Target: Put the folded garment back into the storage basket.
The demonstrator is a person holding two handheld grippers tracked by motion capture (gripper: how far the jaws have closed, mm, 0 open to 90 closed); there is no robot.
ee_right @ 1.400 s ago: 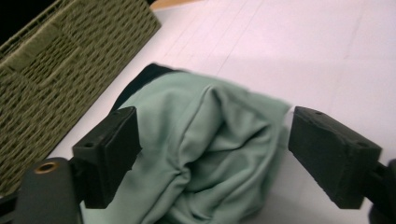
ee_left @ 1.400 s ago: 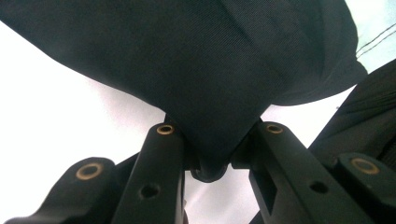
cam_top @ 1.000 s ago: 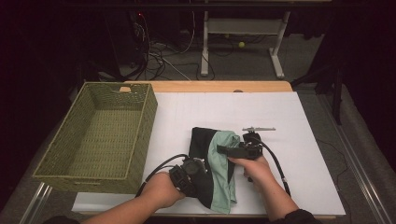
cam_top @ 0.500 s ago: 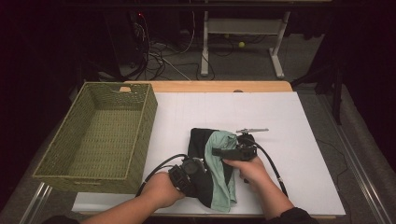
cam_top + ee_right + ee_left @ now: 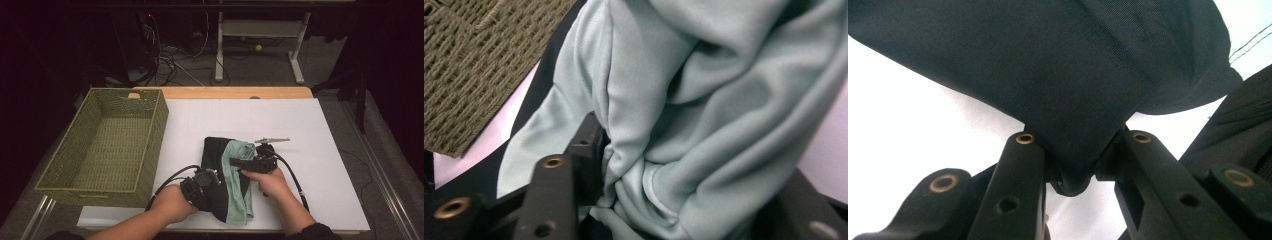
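1. Clothes lie in a small pile near the front of the white table: a black garment below and a light green garment folded over it. The woven basket stands just beside them, on the left side.

2. Left gripper is clamped on the near edge of the black garment; in the left gripper view a fold of the dark cloth is pinched tightly between the two jaws.

3. Right gripper has just been closing its jaws, and the green cloth bunches between them. The cloth fills the gap, but I cannot tell if the grip is already firm.

4. To do this step well, I think the right jaws should finish closing on a thick fold, not on a thin edge which may slip out.

5. Both hands should then lift together and slowly, so the two garments do not separate or drag on the table.

6. If the basket is the goal, a risk is the cloth catching on the basket rim.
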